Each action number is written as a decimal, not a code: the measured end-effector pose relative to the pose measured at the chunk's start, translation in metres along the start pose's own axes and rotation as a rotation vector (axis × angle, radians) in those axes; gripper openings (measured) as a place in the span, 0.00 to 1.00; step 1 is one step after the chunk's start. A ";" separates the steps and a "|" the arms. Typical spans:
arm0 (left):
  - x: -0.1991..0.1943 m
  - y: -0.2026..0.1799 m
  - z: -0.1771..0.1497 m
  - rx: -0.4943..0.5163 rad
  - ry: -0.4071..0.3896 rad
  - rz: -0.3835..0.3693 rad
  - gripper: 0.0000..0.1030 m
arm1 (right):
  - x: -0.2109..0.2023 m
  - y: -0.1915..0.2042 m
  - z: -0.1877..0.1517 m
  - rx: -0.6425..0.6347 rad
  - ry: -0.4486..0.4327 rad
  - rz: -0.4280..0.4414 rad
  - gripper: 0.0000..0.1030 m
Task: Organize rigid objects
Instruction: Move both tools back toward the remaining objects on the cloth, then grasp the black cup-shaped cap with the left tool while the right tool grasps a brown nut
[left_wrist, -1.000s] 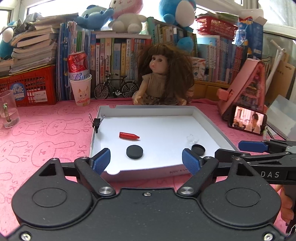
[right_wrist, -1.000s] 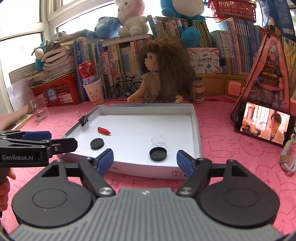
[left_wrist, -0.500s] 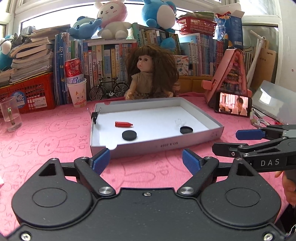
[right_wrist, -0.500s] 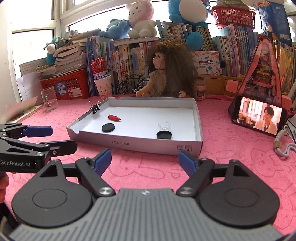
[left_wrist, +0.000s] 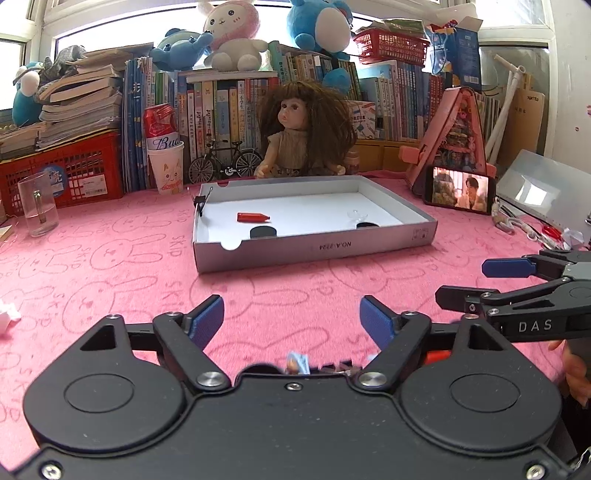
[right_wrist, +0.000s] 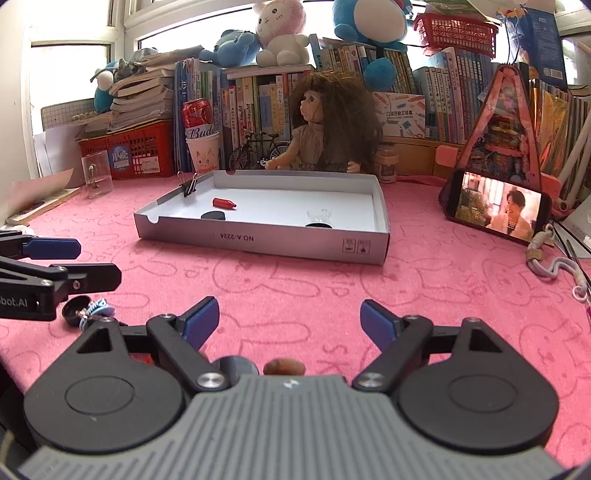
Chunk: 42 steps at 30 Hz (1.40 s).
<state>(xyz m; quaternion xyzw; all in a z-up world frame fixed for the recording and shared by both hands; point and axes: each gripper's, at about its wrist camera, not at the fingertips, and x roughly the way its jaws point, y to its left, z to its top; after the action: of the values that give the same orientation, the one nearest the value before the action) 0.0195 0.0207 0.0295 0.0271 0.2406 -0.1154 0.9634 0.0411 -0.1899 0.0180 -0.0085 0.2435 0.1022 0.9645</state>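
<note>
Left gripper (left_wrist: 291, 319): held low over the pink bench, well short of the tray; jaws stand wide, have just been closing a little, nothing is between them.
Right gripper (right_wrist: 288, 319): held level with the left one, to its right; jaws stand wide, have just been opening, nothing is gripped.
Tray (right_wrist: 258, 242): a shallow white box set mid-bench, in front of a doll (left_wrist: 306, 129).
Inside the tray: a red crayon (left_wrist: 253, 217) at centre left, a black disc (left_wrist: 263, 232) just near of it, a second black disc (right_wrist: 318, 224) at the right with a small clear piece (right_wrist: 317, 213) just beyond it.
Tray's left wall: a black binder clip (right_wrist: 190, 186) is clamped on it.
Near edge: small items are seen partly hidden behind the gripper bodies, among them a black cap (right_wrist: 75, 308) and a brown rounded piece (right_wrist: 284, 366).
</note>
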 end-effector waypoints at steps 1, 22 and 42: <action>-0.002 0.000 -0.003 0.006 0.003 -0.002 0.73 | -0.002 0.000 -0.002 -0.001 -0.003 -0.002 0.87; -0.033 0.011 -0.031 0.038 0.028 0.023 0.40 | -0.021 -0.008 -0.026 0.015 -0.020 -0.045 0.62; -0.018 0.012 -0.036 0.031 0.068 0.090 0.40 | -0.021 -0.015 -0.024 0.031 -0.020 -0.066 0.55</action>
<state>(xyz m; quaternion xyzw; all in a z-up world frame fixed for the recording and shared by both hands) -0.0095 0.0404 0.0057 0.0566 0.2697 -0.0747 0.9584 0.0151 -0.2102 0.0064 -0.0004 0.2352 0.0668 0.9697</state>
